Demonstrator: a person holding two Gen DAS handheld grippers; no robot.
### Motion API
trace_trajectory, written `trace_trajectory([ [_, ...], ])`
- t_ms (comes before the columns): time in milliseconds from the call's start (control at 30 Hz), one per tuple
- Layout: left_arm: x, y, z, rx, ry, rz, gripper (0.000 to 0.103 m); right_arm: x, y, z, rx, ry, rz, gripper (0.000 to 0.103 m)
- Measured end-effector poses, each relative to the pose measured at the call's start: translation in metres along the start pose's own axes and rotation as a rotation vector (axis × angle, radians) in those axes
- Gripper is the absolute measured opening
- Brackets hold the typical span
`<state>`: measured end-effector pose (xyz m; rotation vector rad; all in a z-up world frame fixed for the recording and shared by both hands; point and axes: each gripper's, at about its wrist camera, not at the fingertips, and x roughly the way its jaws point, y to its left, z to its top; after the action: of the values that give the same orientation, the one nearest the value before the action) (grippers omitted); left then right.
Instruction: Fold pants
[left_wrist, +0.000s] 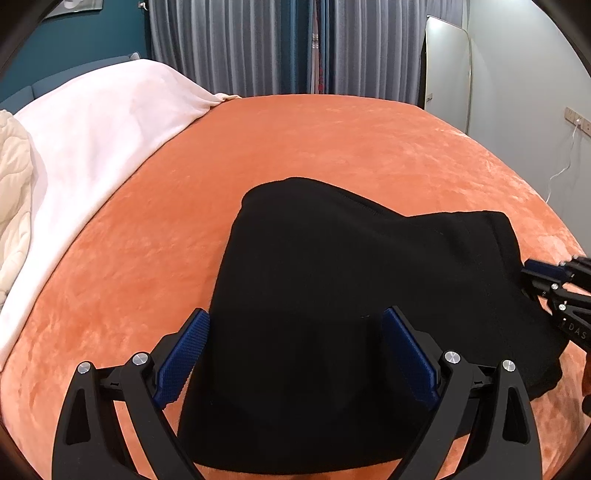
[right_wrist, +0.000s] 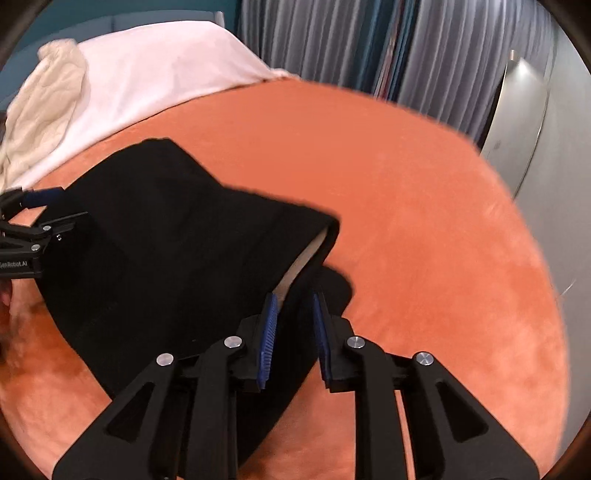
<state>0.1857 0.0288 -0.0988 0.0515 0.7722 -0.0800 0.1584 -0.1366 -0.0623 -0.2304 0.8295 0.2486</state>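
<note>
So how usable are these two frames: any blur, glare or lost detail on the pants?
Left wrist view: sharp, strong fisheye bending of the orange bedspread, dark vignette at the corners; the black pants read as a near-featureless mass, folds barely visible. Right wrist view: motion blur smears the bedspread edge and curtains; a glare spot sits on the mirror.

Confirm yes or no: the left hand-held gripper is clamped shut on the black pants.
No. The left hand-held gripper stands wide open, its blue pads spread apart on either side of the black pants.
</note>
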Motion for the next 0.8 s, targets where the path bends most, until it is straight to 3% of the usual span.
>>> trace_trajectory([
  [100, 0.0, 0.002, 0.001, -0.006, 0.0, -0.003, 0.093, -0.011, -0.003, 0.003, 0.029, -0.05, 0.13, 0.022],
  [167, 0.0, 0.004, 0.002, -0.018, -0.001, -0.013, 0.093, -0.016, -0.003, 0.006, 0.05, -0.067, 0.296, 0.022],
  [200, 0.0, 0.005, 0.002, -0.021, 0.0, -0.015, 0.093, -0.014, -0.002, 0.006, 0.067, -0.048, 0.42, 0.023],
  [233, 0.001, 0.006, 0.002, -0.024, 0.002, -0.017, 0.093, -0.006, 0.002, 0.005, 0.075, -0.017, 0.505, 0.031],
  [267, 0.002, 0.006, 0.002, -0.027, 0.006, -0.021, 0.093, -0.002, 0.005, 0.005, 0.069, -0.003, 0.505, 0.035],
  [300, 0.003, 0.007, 0.001, -0.029, 0.009, -0.022, 0.093, 0.003, 0.007, 0.004, 0.062, 0.005, 0.486, 0.042],
  [400, 0.004, 0.007, 0.001, -0.025, 0.014, -0.016, 0.093, 0.008, -0.001, 0.005, 0.118, 0.007, 0.479, 0.042],
  [567, 0.003, 0.013, 0.003, -0.048, 0.015, -0.024, 0.093, -0.007, -0.051, 0.007, 0.281, -0.11, 0.361, 0.042],
  [633, 0.004, 0.014, 0.004, -0.055, 0.018, -0.023, 0.093, -0.01, -0.067, 0.006, 0.313, -0.149, 0.183, 0.043],
  [733, 0.006, 0.014, 0.004, -0.049, 0.022, -0.01, 0.092, -0.009, -0.057, 0.01, 0.131, -0.116, -0.094, 0.044],
  [800, -0.004, 0.007, 0.012, -0.041, -0.003, -0.056, 0.092, -0.007, -0.05, 0.012, 0.068, -0.108, -0.084, 0.044],
])
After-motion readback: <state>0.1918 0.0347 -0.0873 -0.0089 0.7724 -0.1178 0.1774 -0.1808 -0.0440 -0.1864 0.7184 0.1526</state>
